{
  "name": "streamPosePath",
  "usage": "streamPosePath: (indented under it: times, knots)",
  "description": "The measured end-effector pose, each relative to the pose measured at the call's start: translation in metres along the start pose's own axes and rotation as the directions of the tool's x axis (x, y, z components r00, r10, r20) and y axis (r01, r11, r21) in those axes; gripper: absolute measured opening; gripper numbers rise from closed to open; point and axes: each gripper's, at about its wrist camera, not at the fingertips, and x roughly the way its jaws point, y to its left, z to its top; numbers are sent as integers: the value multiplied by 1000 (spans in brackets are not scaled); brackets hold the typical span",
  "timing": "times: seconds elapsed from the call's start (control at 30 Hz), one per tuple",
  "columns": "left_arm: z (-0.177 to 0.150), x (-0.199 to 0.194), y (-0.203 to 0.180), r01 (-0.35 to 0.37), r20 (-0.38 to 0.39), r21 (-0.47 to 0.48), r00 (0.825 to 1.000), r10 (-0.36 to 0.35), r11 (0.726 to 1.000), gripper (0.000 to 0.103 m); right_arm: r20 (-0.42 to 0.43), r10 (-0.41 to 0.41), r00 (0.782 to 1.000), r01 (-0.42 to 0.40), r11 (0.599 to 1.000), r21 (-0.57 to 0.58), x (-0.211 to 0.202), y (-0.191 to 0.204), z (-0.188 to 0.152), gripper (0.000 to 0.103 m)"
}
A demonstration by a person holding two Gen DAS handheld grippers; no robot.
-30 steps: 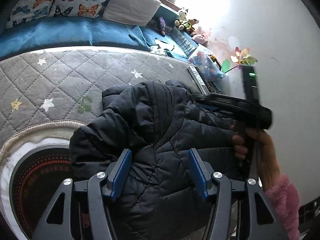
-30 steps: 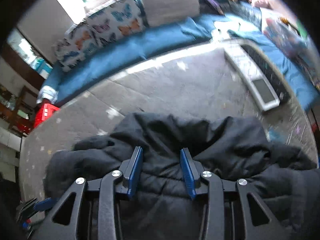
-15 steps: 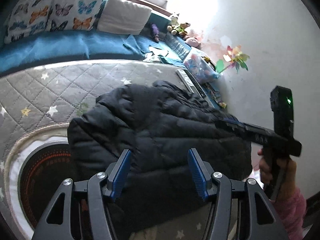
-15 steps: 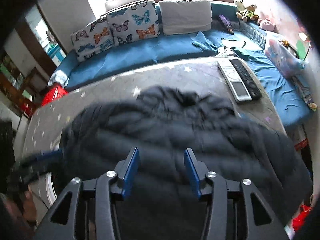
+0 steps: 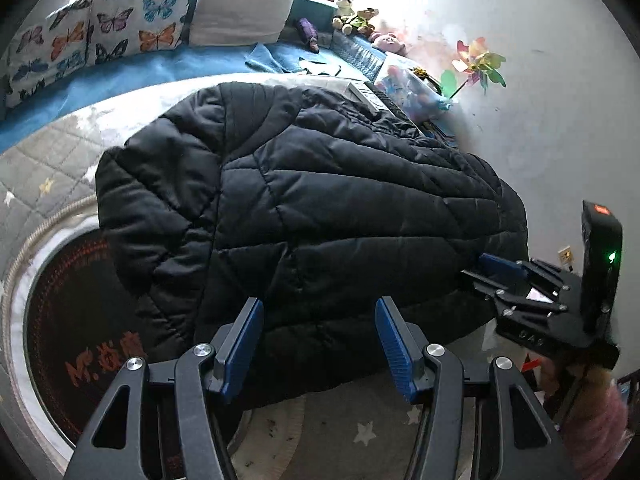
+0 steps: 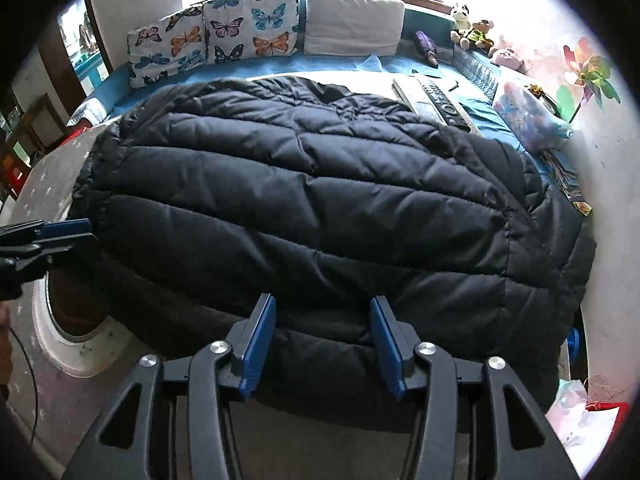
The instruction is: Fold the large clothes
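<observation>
The black puffer jacket [image 5: 304, 216] is lying spread over a grey quilted mat with stars [image 5: 52, 160], filling the middle of both views; in the right wrist view the same jacket [image 6: 320, 208] is covering most of the mat, so only a strip is showing at 9 o'clock.

The left hand-held gripper [image 5: 318, 344] is sitting at 6 o'clock in its own view, its blue pads spread and pinching nothing, the jacket's near hem lying beyond the tips. The right hand-held gripper [image 6: 322, 340] is likewise spread; its jaws have just been opening, and no fabric is caught between the pads, though the hem is lying right behind them, so contact is hard to judge.

At 4 o'clock in the left view, the right hand-held gripper [image 5: 500, 266] is appearing from the side, one blue pad against the jacket's edge; the hand below it is blurred and cut off by the frame. At 9 o'clock in the right view, the left hand-held gripper [image 6: 64, 230] is poking in, mostly cropped.

A round rug [image 5: 72, 320] with orange lettering is being partly hidden under the jacket. Two remote controls [image 6: 436, 100] at 1 o'clock are lying half tucked behind the jacket's far edge. Butterfly cushions [image 6: 224, 36] are lining the blue bed at 12 o'clock.
</observation>
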Motion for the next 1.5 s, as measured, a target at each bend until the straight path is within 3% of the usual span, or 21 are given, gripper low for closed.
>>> streamPosePath:
  times: [0.1,0.33,0.43,0.53,0.67,1.1,1.5]
  knots:
    - [-5,-7,-1,-14,14,1,1000,14,1000,61,45,-16,999,15,1000,13,-12,1,-4,53]
    - [-28,-21,-18,-121,29,72,992,119,990,63,129,-13,992,4,998,67,-37,7,-36,54]
    - [-43,-31,-29,-181,51,110,983,177,977,64,149,-11,989,-1,997,77,-46,14,-49,57]
    - [-55,-42,-33,-219,67,114,975,213,969,73,168,-23,986,9,997,79,-53,19,-62,61]
    - [-68,-60,-39,-268,100,119,961,257,956,73,186,-40,982,21,995,99,-62,26,-79,65]
    - [-112,-95,-50,-303,148,168,949,280,938,74,243,-77,967,50,992,117,-87,46,-111,65]
    - [-137,-106,-47,-298,153,171,950,273,939,74,262,-75,962,32,986,164,-97,55,-127,66]
